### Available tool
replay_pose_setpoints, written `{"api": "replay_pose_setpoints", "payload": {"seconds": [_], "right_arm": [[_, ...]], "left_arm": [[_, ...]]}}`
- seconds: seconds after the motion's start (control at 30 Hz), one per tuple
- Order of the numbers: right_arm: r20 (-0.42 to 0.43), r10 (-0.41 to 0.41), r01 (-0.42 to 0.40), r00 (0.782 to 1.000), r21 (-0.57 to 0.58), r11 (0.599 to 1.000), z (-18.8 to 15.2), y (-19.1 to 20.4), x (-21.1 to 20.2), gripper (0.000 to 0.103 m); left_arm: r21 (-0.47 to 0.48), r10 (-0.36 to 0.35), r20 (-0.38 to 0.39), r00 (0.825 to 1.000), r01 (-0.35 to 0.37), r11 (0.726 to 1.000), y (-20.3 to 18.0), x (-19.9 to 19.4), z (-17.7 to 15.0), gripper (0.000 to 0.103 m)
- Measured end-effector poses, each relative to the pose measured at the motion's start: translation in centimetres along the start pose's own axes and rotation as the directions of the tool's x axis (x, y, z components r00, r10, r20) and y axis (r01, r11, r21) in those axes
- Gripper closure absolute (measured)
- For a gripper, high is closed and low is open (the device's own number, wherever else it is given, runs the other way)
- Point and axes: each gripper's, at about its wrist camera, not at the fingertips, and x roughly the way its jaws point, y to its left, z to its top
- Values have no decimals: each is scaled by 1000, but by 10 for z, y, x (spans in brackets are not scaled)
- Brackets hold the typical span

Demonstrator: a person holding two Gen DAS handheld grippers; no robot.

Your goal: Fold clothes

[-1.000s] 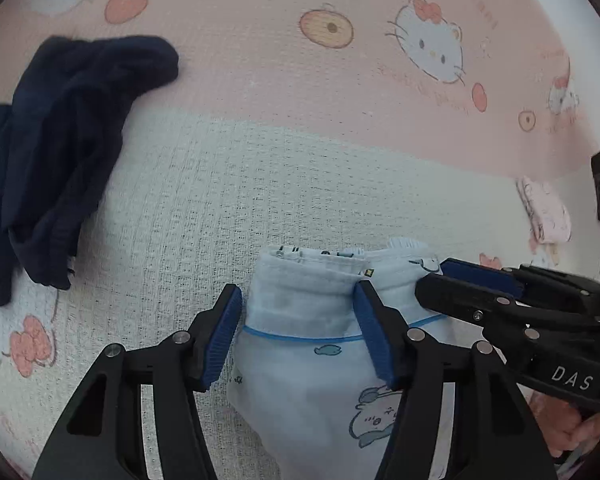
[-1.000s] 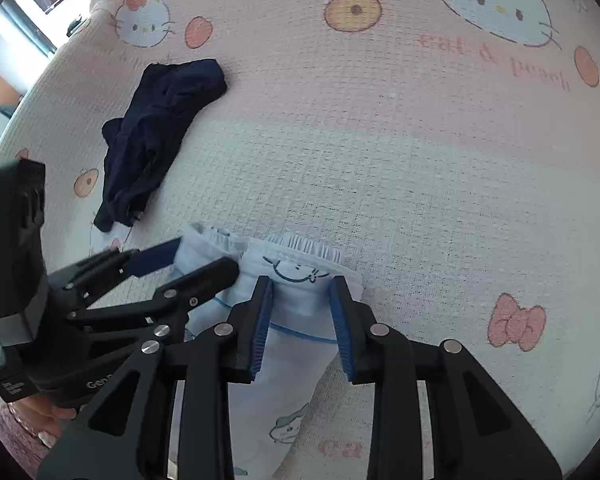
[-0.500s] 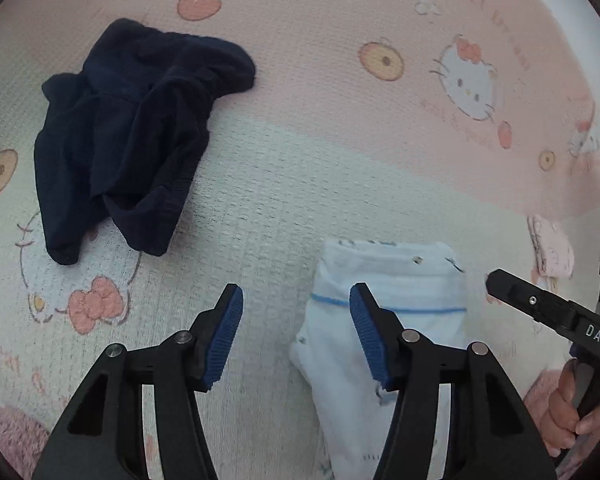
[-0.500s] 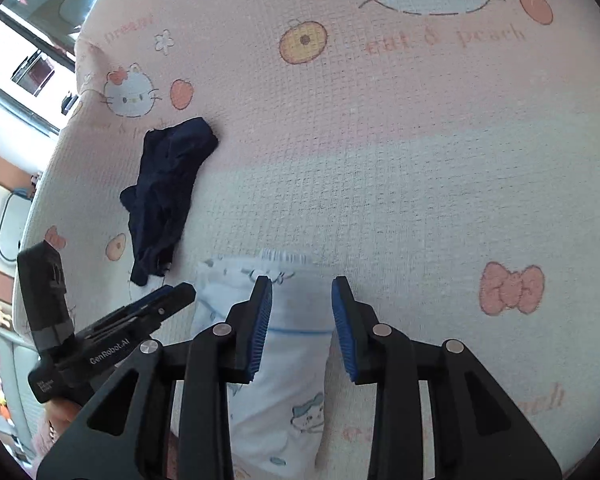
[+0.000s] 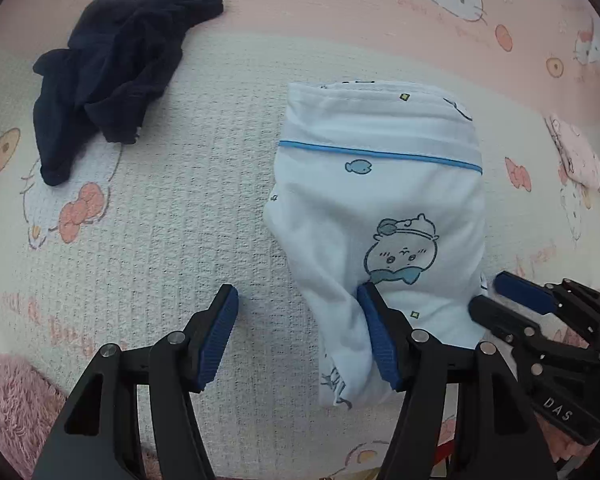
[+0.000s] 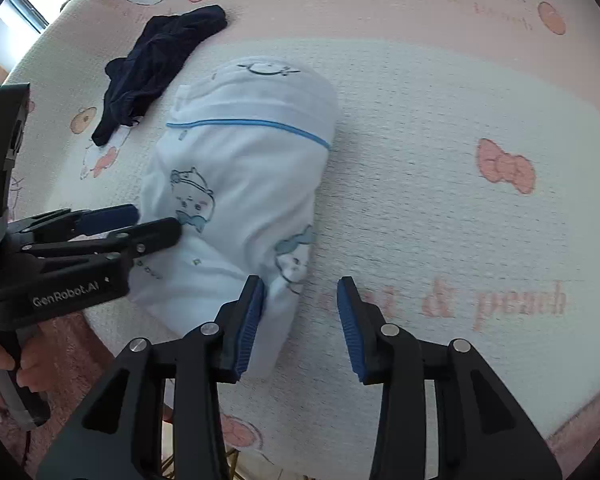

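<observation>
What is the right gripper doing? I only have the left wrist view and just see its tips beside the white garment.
Observer: The right gripper is open and empty. Its gap sits over bare blanket, just off the white garment's right edge.
Operator: Anything on that side of the garment I can't see?
Observer: A second cartoon print wraps its right edge.
Operator: Who's holding the left gripper?
Observer: A hand grips the handle of the left gripper.
</observation>
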Motion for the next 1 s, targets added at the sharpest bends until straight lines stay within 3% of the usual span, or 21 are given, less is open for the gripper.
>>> {"api": "replay_pose_setpoints", "payload": {"seconds": [0.1,0.13,0.2,0.23,0.3,0.4,0.5,0.67,0.8,0.87,1.0], "right_arm": [[-34,-174,173,984,-11,985,-12,-11,-5,68],[-39,-162,162,986,7,987,-17,-17,-6,68],[2,10,-11,1000,107,994,-23,-28,-17,68],[24,82,-85,996,140,987,-22,-30,-21,68],[71,125,-132,990,102,986,-16,-18,-29,68],[35,124,-124,992,11,992,-13,4,-16,68],[-2,110,-110,994,3,994,-21,2,2,70],[-14,31,-30,999,50,998,-28,-21,-12,68],[-4,33,-32,999,80,996,-37,-35,-21,67],[13,59,-59,998,11,998,-38,-21,-23,67],[16,8,-7,1000,-79,997,-40,6,-8,67]], "left_arm": [[-62,-17,11,1000,18,998,9,-13,-12,39],[-75,-59,10,998,59,995,8,-16,-16,39],[-101,-136,9,991,136,986,6,-22,-25,39],[-108,-149,3,989,149,983,4,-22,-29,39],[-123,-132,-22,991,129,984,0,-17,-37,39],[-142,-131,-42,990,124,982,6,-12,-48,39],[-168,-138,-48,989,128,977,16,-15,-49,39],[-198,-118,-14,993,113,974,22,-23,-52,39],[-197,-194,58,979,202,959,16,-34,-49,39],[-201,-205,61,977,213,956,14,-33,-47,39],[-181,-146,18,989,147,972,9,-25,-51,39]]}}
